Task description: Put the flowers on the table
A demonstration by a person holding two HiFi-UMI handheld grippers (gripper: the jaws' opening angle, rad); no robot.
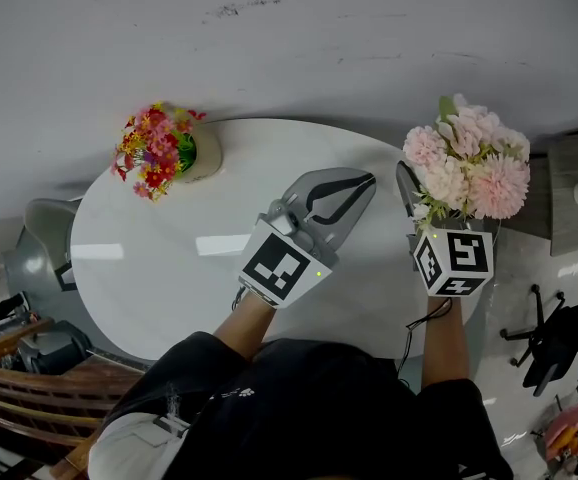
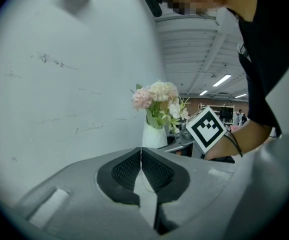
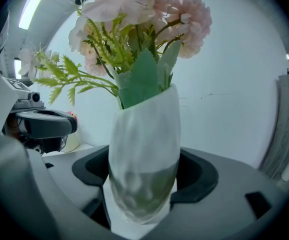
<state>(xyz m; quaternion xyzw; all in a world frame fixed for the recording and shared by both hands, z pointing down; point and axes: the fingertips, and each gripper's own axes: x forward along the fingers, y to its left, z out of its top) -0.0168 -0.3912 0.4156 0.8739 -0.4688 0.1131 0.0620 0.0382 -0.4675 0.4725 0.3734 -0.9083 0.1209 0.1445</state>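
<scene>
The right hand-held gripper (image 3: 143, 186) is clamping its dark pads on the lower belly of a white vase (image 3: 144, 129), holding it upright near the right edge of the round white worktop (image 1: 169, 268); whether the base is touching down, I cannot tell. The pink flowers (image 1: 469, 163) are bunching wide above the narrow neck, so this is looking top-heavy, and the smooth, glassy-looking wall is probably slippery and breakable. Low on the body, as now, is looking like the safest hold, with a gentle squeeze. The left hand-held gripper (image 2: 141, 166) is hovering over the middle of the worktop with its jaws pressed together on nothing, just beside the vase and possibly crowding the landing spot. A colourful bouquet (image 1: 154, 150) in a cream pot (image 1: 206, 156) is sitting well apart at the far left rim, against the wall (image 1: 319, 38).
</scene>
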